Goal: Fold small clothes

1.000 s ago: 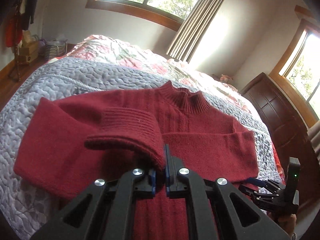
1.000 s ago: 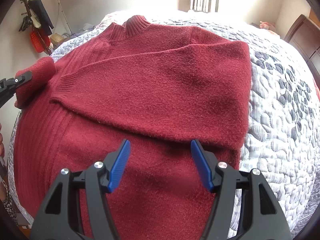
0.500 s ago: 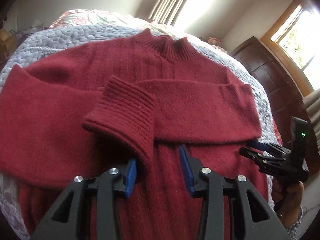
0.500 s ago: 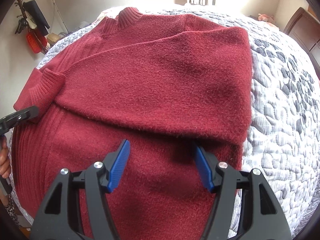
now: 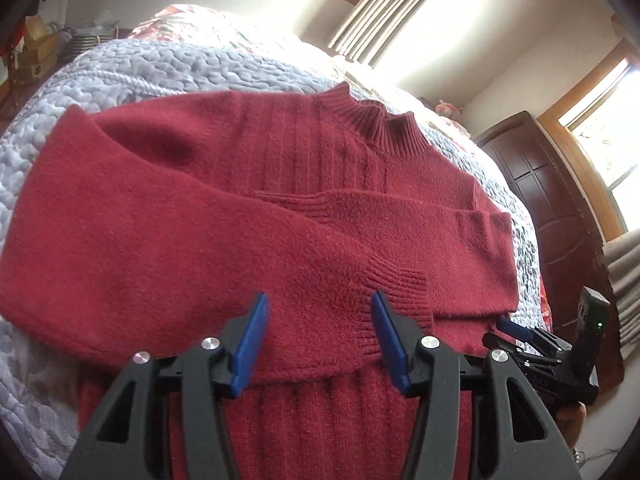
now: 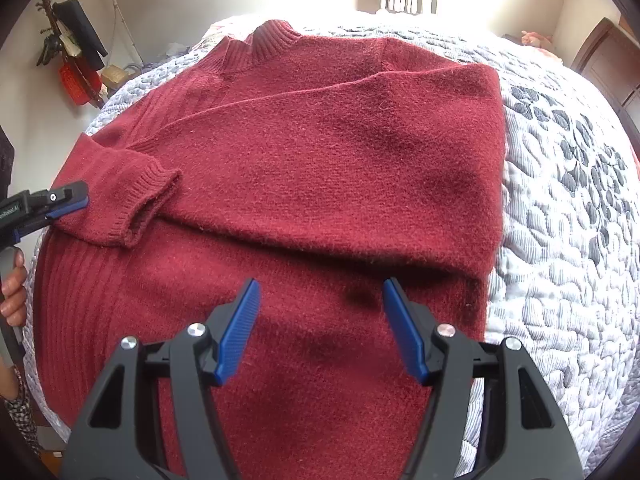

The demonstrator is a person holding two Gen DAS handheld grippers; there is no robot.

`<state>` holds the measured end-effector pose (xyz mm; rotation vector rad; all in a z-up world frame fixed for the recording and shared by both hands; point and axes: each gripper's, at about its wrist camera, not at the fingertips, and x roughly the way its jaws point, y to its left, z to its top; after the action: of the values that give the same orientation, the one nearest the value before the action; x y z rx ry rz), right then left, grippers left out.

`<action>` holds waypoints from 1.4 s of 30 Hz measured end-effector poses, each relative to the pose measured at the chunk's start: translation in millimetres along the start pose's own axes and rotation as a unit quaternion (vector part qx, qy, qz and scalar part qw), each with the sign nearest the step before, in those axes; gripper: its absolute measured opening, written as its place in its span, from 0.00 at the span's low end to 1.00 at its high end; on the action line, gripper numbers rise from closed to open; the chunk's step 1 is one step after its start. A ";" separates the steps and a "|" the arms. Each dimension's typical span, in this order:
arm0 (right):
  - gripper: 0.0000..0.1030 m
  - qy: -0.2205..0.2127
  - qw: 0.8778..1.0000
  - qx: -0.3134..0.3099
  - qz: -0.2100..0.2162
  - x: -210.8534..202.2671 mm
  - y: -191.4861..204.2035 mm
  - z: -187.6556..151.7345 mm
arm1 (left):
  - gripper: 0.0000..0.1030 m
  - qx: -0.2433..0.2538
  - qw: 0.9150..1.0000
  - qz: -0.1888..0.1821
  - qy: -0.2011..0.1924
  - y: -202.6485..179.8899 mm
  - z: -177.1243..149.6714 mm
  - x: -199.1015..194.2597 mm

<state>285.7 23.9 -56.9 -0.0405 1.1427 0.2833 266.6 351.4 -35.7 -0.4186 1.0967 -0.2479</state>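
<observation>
We see a deep red ribbed sweater (image 5: 248, 216) on a grey-white pebble-quilted bedspread (image 6: 568, 208); our black left claw (image 5: 318, 336) and right claw (image 6: 320, 328) carry blue pads.

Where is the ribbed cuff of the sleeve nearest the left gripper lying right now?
The ribbed cuff lies on the sweater's front, just ahead of the left gripper's open jaws, overlapping the other folded sleeve.

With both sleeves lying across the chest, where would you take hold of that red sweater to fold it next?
Probably the bottom hem, which is out of frame below both grippers. The red sweater lies flat on the quilt, collar far, body running toward the cameras. Come in low from the near side, one gripper at each lower corner, and lift toward the collar. The left gripper and right gripper are open.
</observation>
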 end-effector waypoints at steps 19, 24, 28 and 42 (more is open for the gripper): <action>0.41 0.062 0.989 0.005 0.131 49.0 101.0 58.2 | 0.58 -0.006 0.986 0.144 -0.090 78.1 0.9 -93.2; 0.06 0.061 0.987 -0.010 0.146 49.7 111.7 63.1 | 0.58 -0.009 0.985 0.152 -0.084 83.4 2.3 -88.7; 0.05 0.025 0.987 -0.023 0.156 25.2 108.0 67.1 | 0.59 -0.017 0.983 0.156 -0.094 88.9 3.8 -94.1; 0.05 -0.053 0.996 0.007 0.066 -61.3 13.0 82.2 | 0.59 -0.018 0.982 0.171 -0.082 79.1 19.5 -69.0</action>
<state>332.3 38.5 34.2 0.0613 1.0440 0.3905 252.9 453.5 -7.7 -0.2707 0.9933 0.1077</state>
